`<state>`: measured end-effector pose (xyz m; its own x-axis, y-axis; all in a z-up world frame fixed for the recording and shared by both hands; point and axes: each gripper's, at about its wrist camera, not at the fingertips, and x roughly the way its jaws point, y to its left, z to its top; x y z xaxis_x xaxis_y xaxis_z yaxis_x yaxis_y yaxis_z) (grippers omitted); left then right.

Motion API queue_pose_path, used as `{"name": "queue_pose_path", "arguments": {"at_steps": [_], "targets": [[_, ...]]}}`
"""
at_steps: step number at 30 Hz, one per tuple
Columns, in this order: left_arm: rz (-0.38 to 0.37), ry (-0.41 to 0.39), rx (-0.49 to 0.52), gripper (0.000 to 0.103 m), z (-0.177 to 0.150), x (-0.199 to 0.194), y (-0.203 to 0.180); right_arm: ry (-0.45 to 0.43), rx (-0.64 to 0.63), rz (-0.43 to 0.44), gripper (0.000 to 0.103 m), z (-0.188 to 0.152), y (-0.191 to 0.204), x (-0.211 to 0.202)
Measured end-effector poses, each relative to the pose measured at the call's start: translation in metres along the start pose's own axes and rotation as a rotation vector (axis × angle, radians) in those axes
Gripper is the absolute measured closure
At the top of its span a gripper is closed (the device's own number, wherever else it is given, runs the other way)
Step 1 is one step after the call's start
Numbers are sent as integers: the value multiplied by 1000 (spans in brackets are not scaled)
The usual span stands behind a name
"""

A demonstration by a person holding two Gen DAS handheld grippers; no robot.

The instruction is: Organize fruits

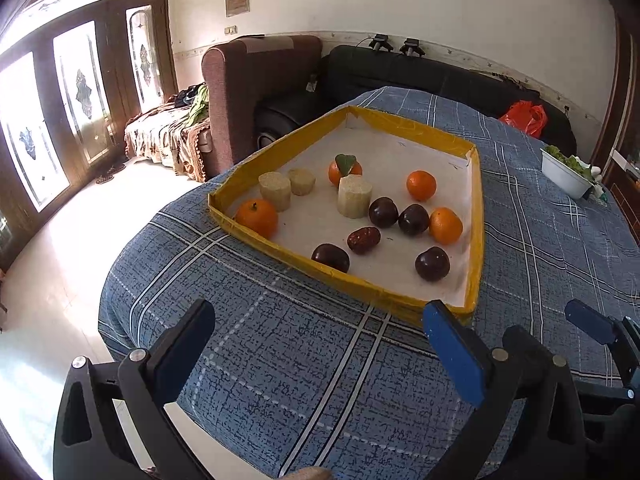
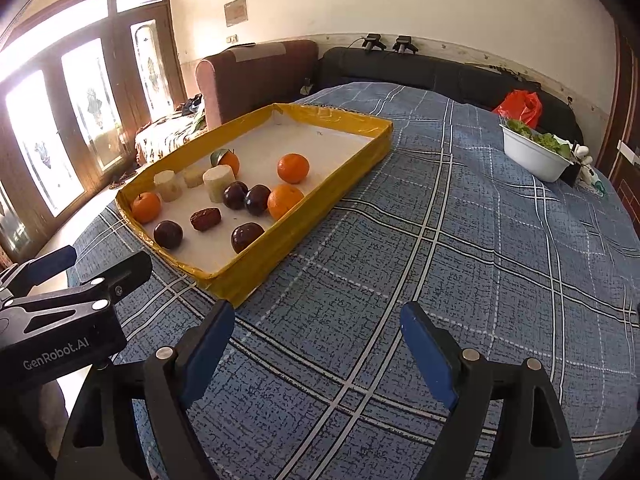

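Blue plaid cloth (image 2: 460, 240) covers the table under both my grippers, and ahead of them sits the yellow-rimmed tray (image 2: 256, 268) with its white floor, its long axis running away from me toward the brown armchair (image 1: 256, 92), its near corner just beyond my right gripper (image 2: 318, 340) and to that gripper's left. Inside the tray, four oranges (image 1: 421, 185) lie scattered, one of them topped with a green leaf (image 1: 345, 163); five dark plums (image 1: 383, 212) cluster toward the near end, one of them a duller, wrinkled red one lying on its side with its long axis across the tray; three pale cut cylinders (image 1: 354, 196) stand upright on their flat ends toward the tray's left side. My left gripper (image 1: 320, 344) hovers short of the tray's near rim, jaws spread wide with nothing between them; my right gripper is likewise wide open and empty over bare cloth. Seen from the right wrist, the left gripper's body reads "GenRobot.AI" in white. Farther off to my right stands a white bowl (image 2: 532, 160) of leafy greens, with a red plastic bag (image 2: 520, 106) behind it on the dark sofa (image 2: 420, 68).
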<state>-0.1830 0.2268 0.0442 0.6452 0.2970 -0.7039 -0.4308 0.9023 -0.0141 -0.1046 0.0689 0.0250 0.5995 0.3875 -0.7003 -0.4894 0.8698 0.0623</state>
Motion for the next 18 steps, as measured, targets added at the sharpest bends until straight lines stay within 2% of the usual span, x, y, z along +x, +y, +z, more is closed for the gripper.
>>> {"name": "queue_pose_path", "arguments": {"at_steps": [5,14,18], "targets": [[-15,2,-32,0,3,1,8,2,-23,-4,14,2,7,0],[-27,-57,-82,0,14,-10,24,8,-67,-1,14,5,19,3],[-35,-51,-65,0,22,-14,22,13,-58,6,14,7,18,4]]}}
